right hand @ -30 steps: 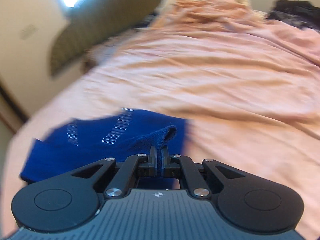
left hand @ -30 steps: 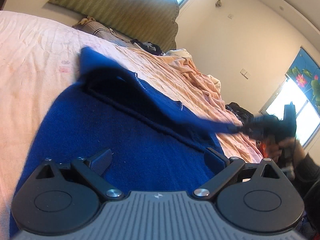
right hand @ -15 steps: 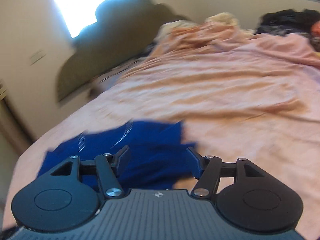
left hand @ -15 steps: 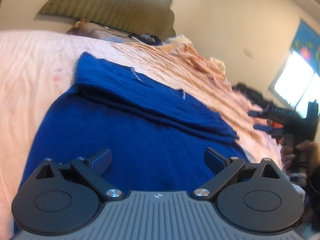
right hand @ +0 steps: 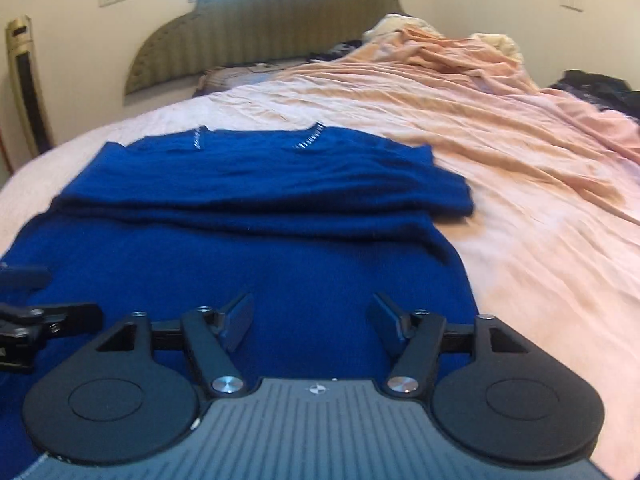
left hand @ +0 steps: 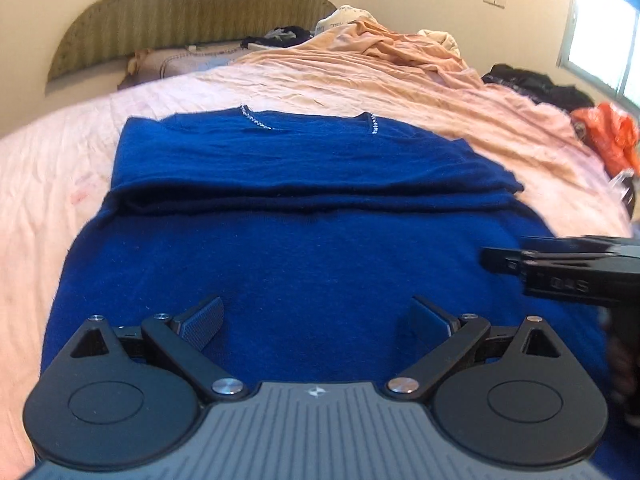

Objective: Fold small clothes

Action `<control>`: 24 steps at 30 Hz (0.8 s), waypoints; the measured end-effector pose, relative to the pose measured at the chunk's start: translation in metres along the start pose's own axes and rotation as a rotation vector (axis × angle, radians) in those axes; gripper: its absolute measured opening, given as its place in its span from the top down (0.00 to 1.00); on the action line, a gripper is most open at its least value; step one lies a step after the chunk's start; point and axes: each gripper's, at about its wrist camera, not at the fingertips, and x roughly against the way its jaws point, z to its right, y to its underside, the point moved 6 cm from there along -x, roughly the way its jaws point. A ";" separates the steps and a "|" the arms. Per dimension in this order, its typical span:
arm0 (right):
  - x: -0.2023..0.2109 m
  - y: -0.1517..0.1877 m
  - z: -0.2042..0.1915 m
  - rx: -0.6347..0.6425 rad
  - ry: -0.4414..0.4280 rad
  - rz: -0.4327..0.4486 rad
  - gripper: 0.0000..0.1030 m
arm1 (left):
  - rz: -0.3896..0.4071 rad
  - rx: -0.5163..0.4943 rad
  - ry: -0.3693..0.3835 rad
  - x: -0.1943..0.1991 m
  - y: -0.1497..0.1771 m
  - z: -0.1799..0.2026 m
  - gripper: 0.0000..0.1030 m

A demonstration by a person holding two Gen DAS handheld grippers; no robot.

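Observation:
A dark blue knit garment (left hand: pixel 304 248) lies spread on the pink bed sheet (left hand: pixel 48 184), its far part folded over into a flat band with two small white trims near the far edge. In the right wrist view the same blue garment (right hand: pixel 280 240) fills the near left. My left gripper (left hand: pixel 316 320) hovers open over the garment's near part, nothing between its fingers. My right gripper (right hand: pixel 312 320) is also open and empty above the garment's near right side. The right gripper (left hand: pixel 568 268) shows at the right edge of the left wrist view.
A crumpled peach blanket (left hand: pixel 400 64) covers the bed's far right. Dark clothes (left hand: pixel 536 84) and an orange item (left hand: pixel 608 132) lie at the right edge. A green padded headboard (left hand: pixel 188 12) stands at the back, and a tall fan (right hand: pixel 24 80) by the left wall.
My right gripper let go of the sleeve it was holding, opened, and drew back toward the garment's near edge. The sleeve now lies folded flat across the garment. Both views levelled out.

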 end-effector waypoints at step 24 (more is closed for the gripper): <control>0.074 0.081 -0.018 -0.034 0.085 -0.020 0.00 | -0.011 -0.071 -0.087 0.075 0.066 0.005 0.00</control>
